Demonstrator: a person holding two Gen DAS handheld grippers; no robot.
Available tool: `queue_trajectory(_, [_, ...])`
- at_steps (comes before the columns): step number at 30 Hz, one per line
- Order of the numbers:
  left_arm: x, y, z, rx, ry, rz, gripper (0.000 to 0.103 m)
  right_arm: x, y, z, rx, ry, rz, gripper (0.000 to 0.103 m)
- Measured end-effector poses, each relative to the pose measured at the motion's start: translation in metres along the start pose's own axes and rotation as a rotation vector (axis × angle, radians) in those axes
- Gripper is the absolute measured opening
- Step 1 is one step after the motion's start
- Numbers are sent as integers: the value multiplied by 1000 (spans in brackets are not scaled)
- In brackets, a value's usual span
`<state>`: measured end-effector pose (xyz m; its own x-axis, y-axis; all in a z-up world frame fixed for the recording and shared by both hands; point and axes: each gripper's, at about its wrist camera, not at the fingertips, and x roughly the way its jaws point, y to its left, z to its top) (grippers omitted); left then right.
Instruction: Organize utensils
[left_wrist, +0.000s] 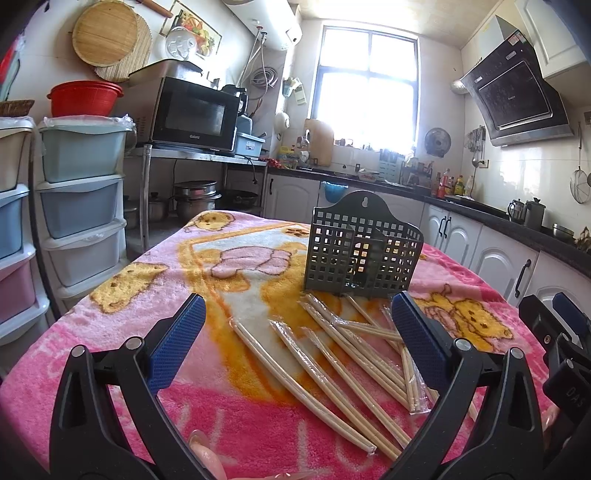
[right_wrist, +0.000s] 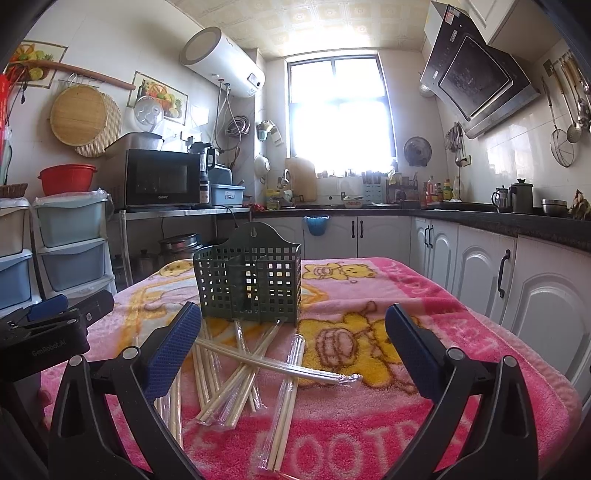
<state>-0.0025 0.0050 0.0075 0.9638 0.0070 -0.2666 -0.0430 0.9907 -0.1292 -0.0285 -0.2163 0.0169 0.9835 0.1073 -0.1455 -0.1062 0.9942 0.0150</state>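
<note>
Several pairs of wooden chopsticks in clear wrappers (left_wrist: 332, 354) lie scattered on the pink blanket, also in the right wrist view (right_wrist: 243, 365). A dark green perforated utensil holder (left_wrist: 364, 251) stands upright just behind them, empty as far as I can see; it also shows in the right wrist view (right_wrist: 251, 280). My left gripper (left_wrist: 295, 332) is open above the chopsticks, holding nothing. My right gripper (right_wrist: 291, 336) is open and empty, to the right of the left one. The right gripper's body shows at the left view's right edge (left_wrist: 561, 332).
The table is covered by a pink cartoon-bear blanket (left_wrist: 129, 332). Stacked plastic drawers (left_wrist: 77, 206) stand to the left, white cabinets and a dark counter (right_wrist: 517, 266) to the right. A microwave (left_wrist: 192, 114) sits on a shelf behind.
</note>
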Motion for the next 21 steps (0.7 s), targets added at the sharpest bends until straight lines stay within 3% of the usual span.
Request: queue_trajectory(21, [0,1,0,2,0,-2,93,1,1,1,-1,0,4,97])
